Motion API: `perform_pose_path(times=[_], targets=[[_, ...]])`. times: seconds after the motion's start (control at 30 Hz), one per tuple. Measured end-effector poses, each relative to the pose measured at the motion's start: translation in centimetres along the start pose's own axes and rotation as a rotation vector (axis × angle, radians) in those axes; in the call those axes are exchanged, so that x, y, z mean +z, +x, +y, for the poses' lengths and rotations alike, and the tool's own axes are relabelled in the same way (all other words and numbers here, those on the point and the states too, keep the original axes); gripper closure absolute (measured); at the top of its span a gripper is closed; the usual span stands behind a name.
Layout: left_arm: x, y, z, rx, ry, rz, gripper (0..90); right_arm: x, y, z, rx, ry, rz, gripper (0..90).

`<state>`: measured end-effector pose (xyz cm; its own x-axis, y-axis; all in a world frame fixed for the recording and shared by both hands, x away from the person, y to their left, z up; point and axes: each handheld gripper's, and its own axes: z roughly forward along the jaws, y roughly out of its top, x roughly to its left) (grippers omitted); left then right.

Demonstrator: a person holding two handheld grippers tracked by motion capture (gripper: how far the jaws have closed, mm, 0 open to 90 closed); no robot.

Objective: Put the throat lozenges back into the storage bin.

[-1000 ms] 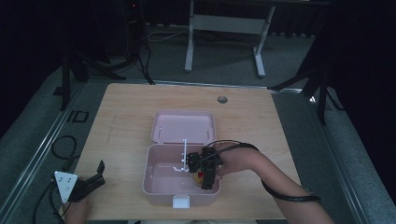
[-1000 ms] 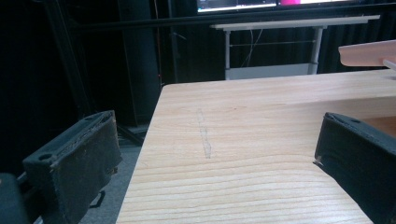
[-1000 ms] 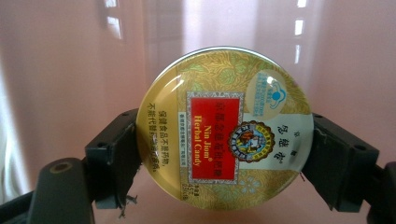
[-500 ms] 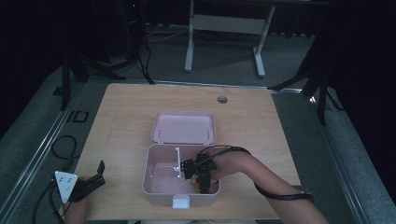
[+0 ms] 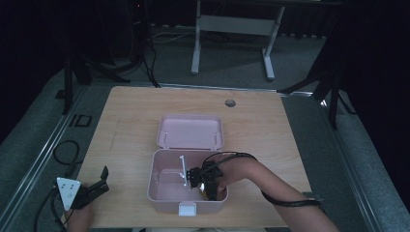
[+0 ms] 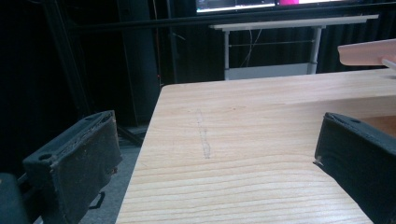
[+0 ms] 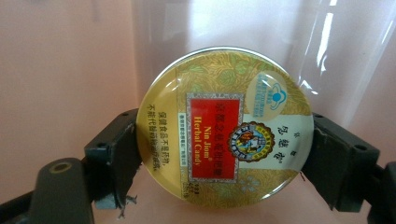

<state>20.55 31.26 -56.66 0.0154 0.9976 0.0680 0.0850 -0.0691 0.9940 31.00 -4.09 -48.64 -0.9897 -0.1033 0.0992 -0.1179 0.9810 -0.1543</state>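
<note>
Right gripper [image 7: 224,154] jaws clamp a round gold candy tin [image 7: 225,126] inside the open pink plastic box [image 5: 162,195]; left gripper [image 6: 219,163] jaws spread wide over the wooden bench [image 6: 243,140].

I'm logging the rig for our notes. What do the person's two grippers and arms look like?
Both grippers are black with blocky, square-ended jaws. The left gripper carries a grey three-cornered plate with small dots. The right gripper trails a black cable that loops under the forearm, which is bare, no sleeve showing. Round holes mark the jaw ends in both gripper views.
</note>
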Motion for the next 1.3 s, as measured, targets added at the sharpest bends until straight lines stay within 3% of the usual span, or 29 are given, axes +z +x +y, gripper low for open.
perform_pose_path(times=[0.17,0.4,0.67,0.9,1.07,1.3], targets=[[0.0,0.0,0.0,0.001,0.002,0.002,0.4,0.4,-0.1,0.1,0.012,0.008,-0.008,18.2],[0.0,0.0,0.0,0.0,0.002,0.0,0.4,-0.1,-0.2,-0.2,0.036,-0.026,-0.008,13.4],[0.0,0.0,0.0,-0.001,0.005,0.002,0.4,-3.4,0.1,-1.7,0.036,-0.136,-0.023,13.0],[0.0,0.0,0.0,-0.005,0.0,0.004,0.4,-6.6,0.5,-5.2,0.046,-0.255,-0.052,13.1],[0.0,0.0,0.0,-0.001,0.0,0.004,0.4,-8.1,0.5,-8.7,0.096,-0.362,-0.096,13.0],[0.0,0.0,0.0,-0.001,0.002,0.005,0.4,-7.1,-0.1,-12.4,0.155,-0.399,-0.125,13.0]])
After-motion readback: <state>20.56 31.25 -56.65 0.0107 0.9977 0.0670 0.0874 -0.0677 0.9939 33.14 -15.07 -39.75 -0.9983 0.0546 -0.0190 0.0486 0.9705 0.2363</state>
